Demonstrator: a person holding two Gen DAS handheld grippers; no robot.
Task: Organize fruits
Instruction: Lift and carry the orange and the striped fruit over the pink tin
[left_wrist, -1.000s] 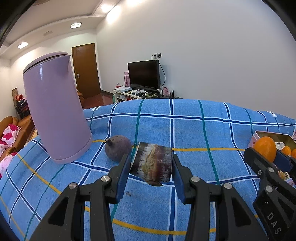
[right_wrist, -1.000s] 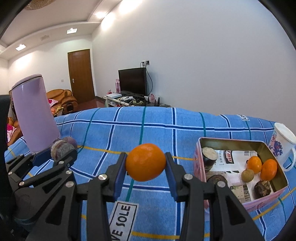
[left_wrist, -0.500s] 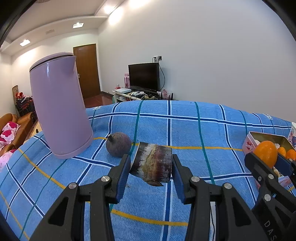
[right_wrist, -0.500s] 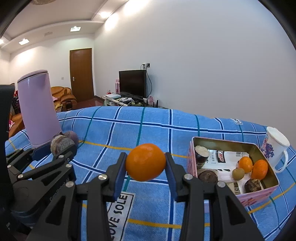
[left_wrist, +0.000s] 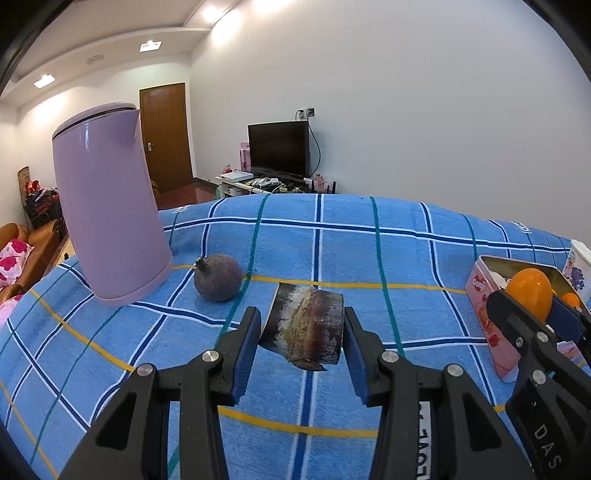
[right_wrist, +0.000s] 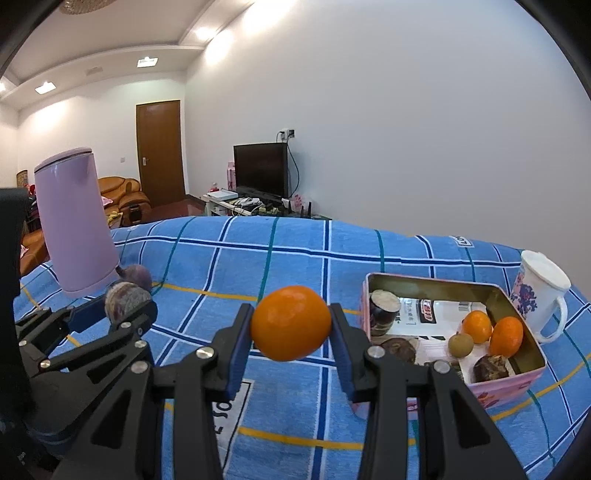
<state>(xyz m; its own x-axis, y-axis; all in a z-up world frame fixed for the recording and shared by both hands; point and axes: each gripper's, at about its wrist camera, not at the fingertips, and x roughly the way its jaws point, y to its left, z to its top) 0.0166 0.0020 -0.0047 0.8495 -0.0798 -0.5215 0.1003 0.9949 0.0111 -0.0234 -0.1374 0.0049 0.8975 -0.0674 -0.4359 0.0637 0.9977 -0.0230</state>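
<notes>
1. Left gripper (left_wrist: 301, 332): seen at lower centre of the left wrist view. The jaws are partly closed on a dark brown-purple cut piece of sugarcane (left_wrist: 304, 328), which is pinched between the two blue pads and held clear of the cloth.
2. Right gripper (right_wrist: 291, 328): seen at lower centre of the right wrist view. The jaws are closed to a narrow gap on an orange (right_wrist: 291, 323), which is clamped between the pads and carried above the cloth, left of the tin.
3. Tin (right_wrist: 495, 291): a pink box with a gold inside, set at the right of the right wrist view. Two small oranges (right_wrist: 493, 330), a small tan fruit (right_wrist: 460, 344) and several dark pieces are held in it, over printed paper.
4. Round purple fruit (left_wrist: 218, 278): found on the cloth at centre left of the left wrist view, just beside the base of the kettle and apart from both grippers.
5. Kettle (left_wrist: 107, 206): lilac, upright, at upper left of the left wrist view.
6. Mug (right_wrist: 539, 295): white with a floral print, placed just beyond the tin at the right edge.
7. Cloth (left_wrist: 406, 251): blue with a check of white, green and yellow lines, spread under all items.
</notes>
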